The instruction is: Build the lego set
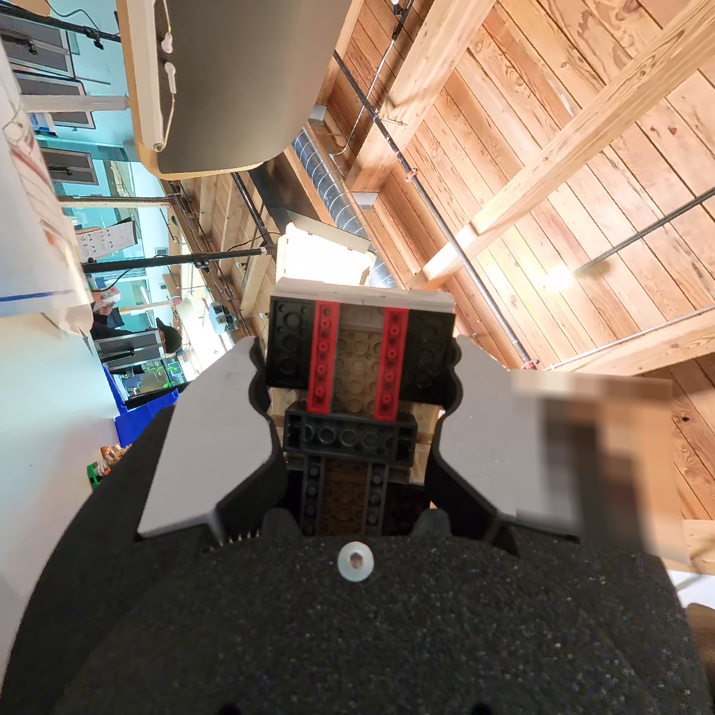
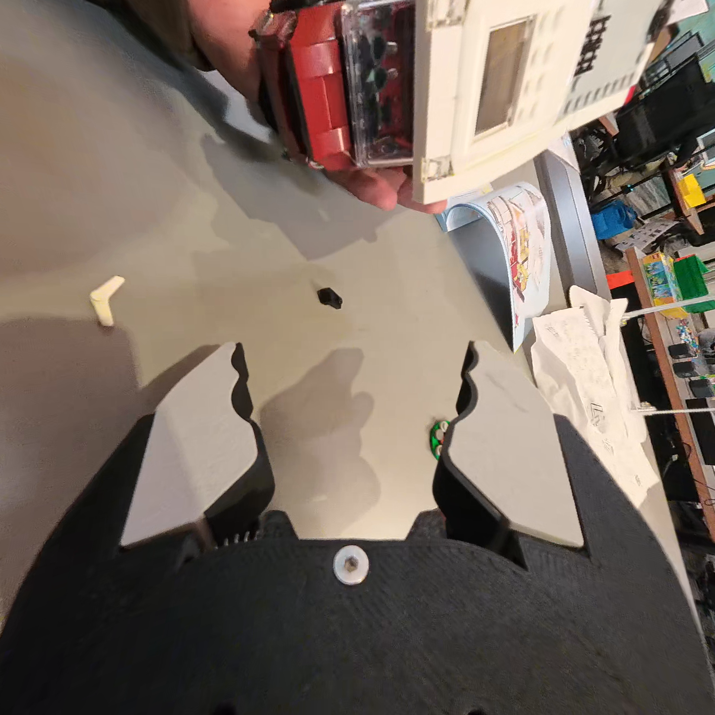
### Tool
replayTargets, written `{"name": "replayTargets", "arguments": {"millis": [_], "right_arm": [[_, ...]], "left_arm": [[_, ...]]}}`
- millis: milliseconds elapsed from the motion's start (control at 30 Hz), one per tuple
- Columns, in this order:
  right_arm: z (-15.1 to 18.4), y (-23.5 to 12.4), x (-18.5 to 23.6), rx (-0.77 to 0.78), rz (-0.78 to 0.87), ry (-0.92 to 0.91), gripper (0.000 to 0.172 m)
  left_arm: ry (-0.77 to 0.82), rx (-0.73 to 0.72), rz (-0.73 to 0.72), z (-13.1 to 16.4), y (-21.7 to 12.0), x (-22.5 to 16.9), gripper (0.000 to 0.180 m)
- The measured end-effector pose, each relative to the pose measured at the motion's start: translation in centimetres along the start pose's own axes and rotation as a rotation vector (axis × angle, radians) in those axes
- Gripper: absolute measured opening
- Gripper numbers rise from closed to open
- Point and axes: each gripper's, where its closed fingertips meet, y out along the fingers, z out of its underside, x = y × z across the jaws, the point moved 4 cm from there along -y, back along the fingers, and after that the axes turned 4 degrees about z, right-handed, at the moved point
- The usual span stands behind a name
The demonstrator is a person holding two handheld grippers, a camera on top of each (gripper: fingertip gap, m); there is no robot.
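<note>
My left gripper (image 1: 358,363) is shut on a brick-built model (image 1: 360,348), its pads pressing the black plates on both sides. I see the model's underside: black plates, two red strips, a tan middle and a white edge, tilted up towards a wooden ceiling. In the right wrist view the same model (image 2: 348,89) shows at the top, red, clear and white, with a hand (image 2: 371,189) against it. My right gripper (image 2: 354,371) is open and empty above a beige table (image 2: 232,232). A small black piece (image 2: 329,300) lies ahead of its fingers. A green round piece (image 2: 437,439) lies by its right finger.
A white angled piece (image 2: 106,300) lies on the table at the left. A curled instruction booklet (image 2: 522,251) and crumpled white paper bags (image 2: 580,379) sit at the table's right edge. Shelves with boxes stand beyond. My right gripper is the nearer one to the green round piece (image 2: 437,439): about 10 cm, against 20 cm.
</note>
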Motion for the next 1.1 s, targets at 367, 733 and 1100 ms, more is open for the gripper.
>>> {"name": "replayTargets", "arguments": {"millis": [367,733,1100], "right_arm": [[-1.2,0.6,0.1,-0.034,0.012,0.011,0.098],[-3.4,0.5,-0.2,-0.134,0.264,-0.087,0.081],[-4.3,1.1,-0.6,-0.140,0.360,-0.118,0.052]], "left_arm": [[-0.021,-0.101,0.024,0.2,0.9,0.5,0.089],[0.139,-0.309,-0.113,1.0,0.3,1.6,0.089],[0.182,-0.272,-0.108,1.5,0.6,1.0,0.089]]}}
